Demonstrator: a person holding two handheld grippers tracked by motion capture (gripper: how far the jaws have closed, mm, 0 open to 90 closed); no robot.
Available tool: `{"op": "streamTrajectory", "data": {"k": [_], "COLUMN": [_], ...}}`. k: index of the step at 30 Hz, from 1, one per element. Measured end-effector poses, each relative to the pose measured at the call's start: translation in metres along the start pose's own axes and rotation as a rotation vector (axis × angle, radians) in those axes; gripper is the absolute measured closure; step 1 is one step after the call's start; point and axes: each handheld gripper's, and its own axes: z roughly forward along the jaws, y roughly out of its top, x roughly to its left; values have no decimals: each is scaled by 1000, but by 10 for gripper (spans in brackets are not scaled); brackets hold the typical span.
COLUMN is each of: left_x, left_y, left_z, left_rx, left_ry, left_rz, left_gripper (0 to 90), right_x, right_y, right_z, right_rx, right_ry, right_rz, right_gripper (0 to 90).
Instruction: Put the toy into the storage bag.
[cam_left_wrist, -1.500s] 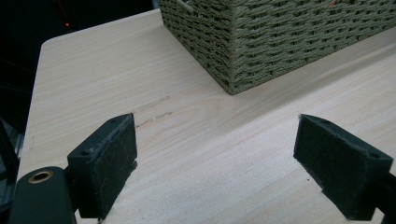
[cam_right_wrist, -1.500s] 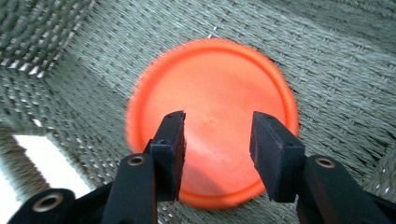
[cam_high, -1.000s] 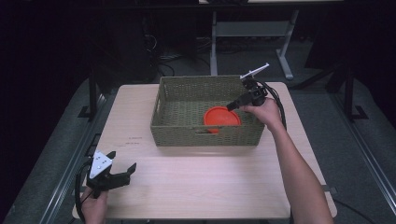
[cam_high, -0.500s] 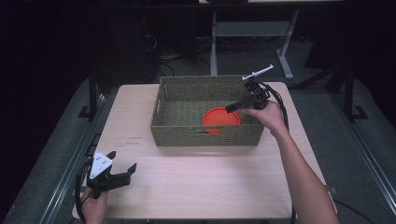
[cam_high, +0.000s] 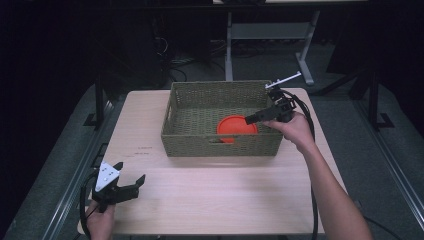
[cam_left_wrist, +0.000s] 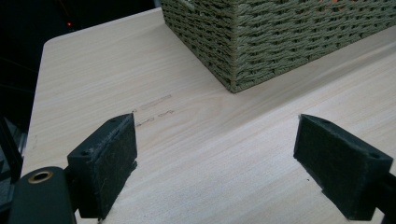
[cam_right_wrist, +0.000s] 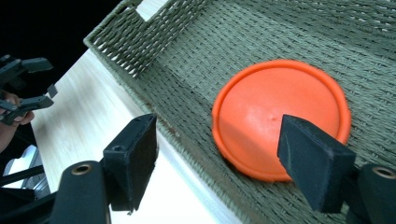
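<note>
Both pairs of jaws stand wide apart with nothing between them. On the right gripper (cam_high: 250, 120), the black pads (cam_right_wrist: 133, 156) spread over the near right part of the basket (cam_high: 180, 107), one above the wooden table (cam_high: 225, 200) outside the front wall, the other above the orange disc (cam_high: 235, 127). The right hand (cam_high: 295, 127) grips the tool above the basket's right end, and the forearm (cam_high: 330, 195) stretches up from the bottom edge of the high view, angled inward toward the basket. A black cable (cam_high: 307, 112) loops behind the hand.

The disc (cam_right_wrist: 280, 116) lies flat on the woven floor of the basket, close to the front wall and toward its right half.

At the near left corner of the table, the left hand (cam_high: 100, 222) holds the left gripper (cam_high: 131, 179) low over the wood, pointing toward the basket, well apart from it. Its pads (cam_left_wrist: 105, 163) hang just above bare tabletop, with the basket's front left corner (cam_left_wrist: 233, 70) ahead.
</note>
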Motion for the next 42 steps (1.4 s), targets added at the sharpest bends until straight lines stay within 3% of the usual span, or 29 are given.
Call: {"op": "streamTrajectory", "data": {"k": [24, 42], "left_x": [0, 0], "left_y": [0, 0], "left_z": [0, 0], "left_rx": [5, 2], "left_ry": [5, 5], "left_rz": [1, 1], "left_gripper": [128, 128], "right_x": [35, 51], "right_y": [-29, -69], "right_z": [-28, -28], "right_rx": [-30, -25], "right_ry": [3, 47], "right_rz": [-88, -119], "right_gripper": [273, 262]}}
